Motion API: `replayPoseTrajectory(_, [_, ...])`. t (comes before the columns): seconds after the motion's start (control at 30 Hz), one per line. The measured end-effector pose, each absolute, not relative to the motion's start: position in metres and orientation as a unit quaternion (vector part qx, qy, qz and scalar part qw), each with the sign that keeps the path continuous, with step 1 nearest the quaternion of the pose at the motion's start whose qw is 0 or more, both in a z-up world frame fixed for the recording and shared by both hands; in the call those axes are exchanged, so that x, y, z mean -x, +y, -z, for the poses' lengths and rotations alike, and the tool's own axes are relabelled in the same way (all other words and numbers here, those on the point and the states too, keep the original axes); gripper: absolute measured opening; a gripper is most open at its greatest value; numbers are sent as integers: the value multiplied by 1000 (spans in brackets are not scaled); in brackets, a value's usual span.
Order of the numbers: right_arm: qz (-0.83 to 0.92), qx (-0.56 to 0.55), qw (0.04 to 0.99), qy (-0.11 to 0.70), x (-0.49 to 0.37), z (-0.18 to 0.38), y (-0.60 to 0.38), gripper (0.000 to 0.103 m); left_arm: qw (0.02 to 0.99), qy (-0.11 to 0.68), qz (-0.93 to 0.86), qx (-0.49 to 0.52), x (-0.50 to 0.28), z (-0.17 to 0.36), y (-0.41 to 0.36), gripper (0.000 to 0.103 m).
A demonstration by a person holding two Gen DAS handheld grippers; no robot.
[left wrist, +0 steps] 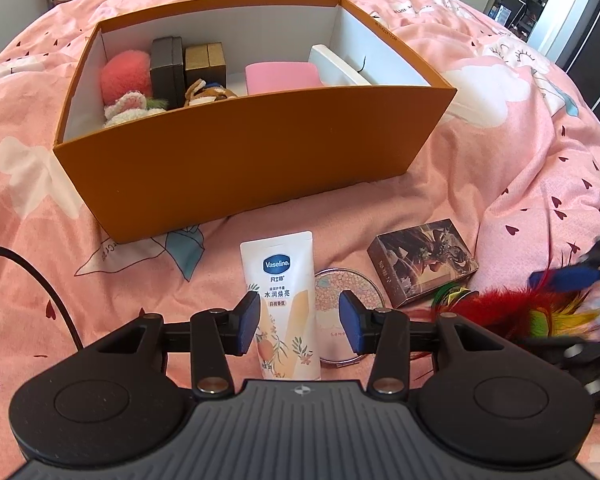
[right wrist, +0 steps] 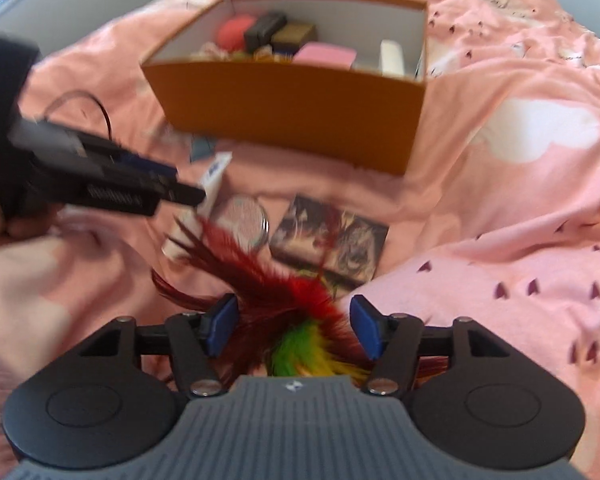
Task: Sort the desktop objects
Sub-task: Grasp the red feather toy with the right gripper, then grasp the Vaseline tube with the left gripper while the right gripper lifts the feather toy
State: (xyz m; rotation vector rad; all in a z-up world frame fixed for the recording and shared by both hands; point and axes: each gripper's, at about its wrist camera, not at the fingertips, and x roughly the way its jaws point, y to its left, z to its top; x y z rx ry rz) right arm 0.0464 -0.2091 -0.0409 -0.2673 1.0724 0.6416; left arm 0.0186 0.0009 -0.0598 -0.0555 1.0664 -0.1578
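Feathers lie between the wide right tongs, pads clear, likely set for a grab. Left tongs, half open, straddle the tube on the bed, untouched; box waits behind for sorting
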Motion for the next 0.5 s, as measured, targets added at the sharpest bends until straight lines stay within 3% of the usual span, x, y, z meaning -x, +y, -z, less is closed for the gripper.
replayPoseTrajectory(0.03, [-294, 128, 803, 502, -47, 45, -208, 60, 858, 508, 75, 27, -19, 60, 1, 51])
replayPoseTrajectory(0.07, [-287, 128, 804, 504, -47, 49, -207, 43, 858, 508, 75, 28, -19, 60, 2, 51])
replayPoseTrajectory(0.13, [-279, 113, 805, 511, -51, 52, -209, 21, 857, 510, 75, 30, -19, 60, 3, 51])
replayPoseTrajectory(0.17, [-278, 105, 807, 510, -52, 52, -210, 16, 856, 511, 76, 31, -20, 61, 3, 51])
replayPoseTrajectory(0.27, [-268, 97, 819, 498, -54, 44, -213, 8, 853, 516, 79, 28, -23, 64, 0, 51])
replayPoseTrajectory(0.5, [-241, 69, 853, 457, -62, 20, -222, 5, 857, 512, 63, 6, -38, 70, -12, 51])
